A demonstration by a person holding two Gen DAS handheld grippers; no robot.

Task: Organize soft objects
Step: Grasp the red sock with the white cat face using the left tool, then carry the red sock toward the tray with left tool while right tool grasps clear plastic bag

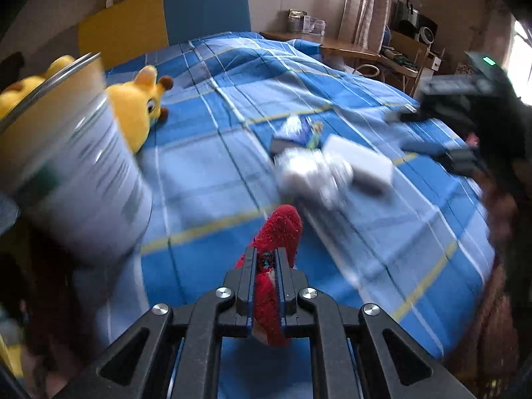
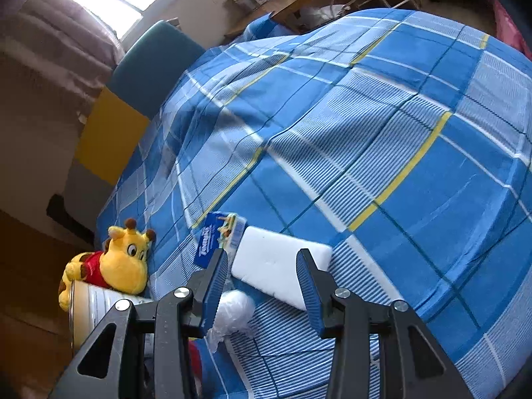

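Note:
My left gripper point(image 1: 267, 259) is shut on a red fuzzy soft object point(image 1: 279, 232) and holds it above the blue plaid bed cover point(image 1: 206, 173). A yellow giraffe plush point(image 1: 139, 106) lies at the bed's left side behind a metal can point(image 1: 76, 173); the plush also shows in the right wrist view point(image 2: 123, 259), as does the can point(image 2: 96, 306). A white foam block point(image 2: 276, 269), a crumpled clear plastic bag point(image 2: 232, 309) and a blue tissue pack point(image 2: 216, 236) lie mid-bed. My right gripper point(image 2: 262, 282) is open and empty, over the foam block's near end.
A teal and yellow headboard point(image 1: 166, 16) stands at the far end. A wooden desk point(image 1: 349, 46) with clutter is right of the bed. The right gripper's body point(image 1: 465, 106) appears at the right edge of the left wrist view.

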